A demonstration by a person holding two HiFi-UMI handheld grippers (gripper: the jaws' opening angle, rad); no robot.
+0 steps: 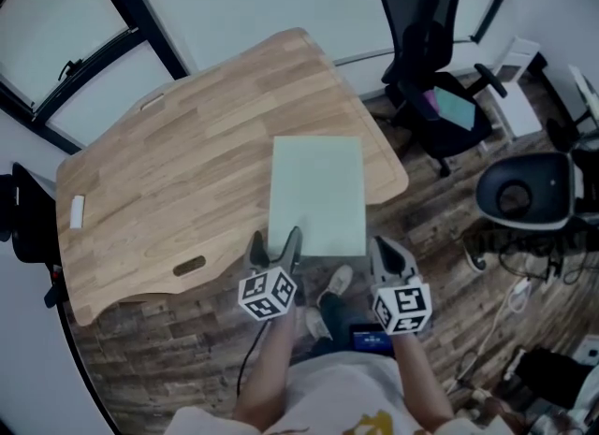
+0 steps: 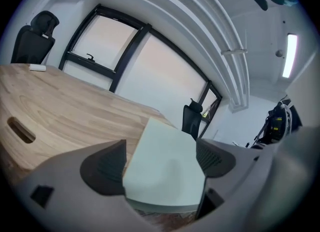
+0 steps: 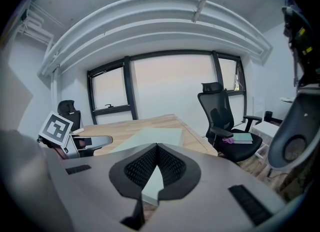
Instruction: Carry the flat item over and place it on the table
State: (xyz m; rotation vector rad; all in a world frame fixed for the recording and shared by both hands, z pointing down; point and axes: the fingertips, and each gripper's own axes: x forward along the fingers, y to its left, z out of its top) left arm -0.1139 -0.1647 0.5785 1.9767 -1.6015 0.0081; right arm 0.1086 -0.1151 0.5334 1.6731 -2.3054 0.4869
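Observation:
The flat item is a pale green board [image 1: 318, 195] lying on the wooden table [image 1: 187, 171], with its near edge past the table's front edge. My left gripper [image 1: 277, 241] is at the board's near left corner, open. In the left gripper view the board [image 2: 165, 171] lies between the spread jaws of the left gripper [image 2: 160, 163]. My right gripper [image 1: 391, 253] hangs just right of the near right corner. The right gripper [image 3: 156, 148] has its pads meeting at the tips, and the board [image 3: 150, 137] shows beyond and through the gap below.
A black office chair [image 1: 430, 68] stands right of the table, and a round dark-and-white seat [image 1: 524, 190] is nearer me. Another black chair [image 1: 23, 218] is at the table's left end. A small white object [image 1: 77, 210] lies on the table. Cables [image 1: 519, 283] cross the wood floor.

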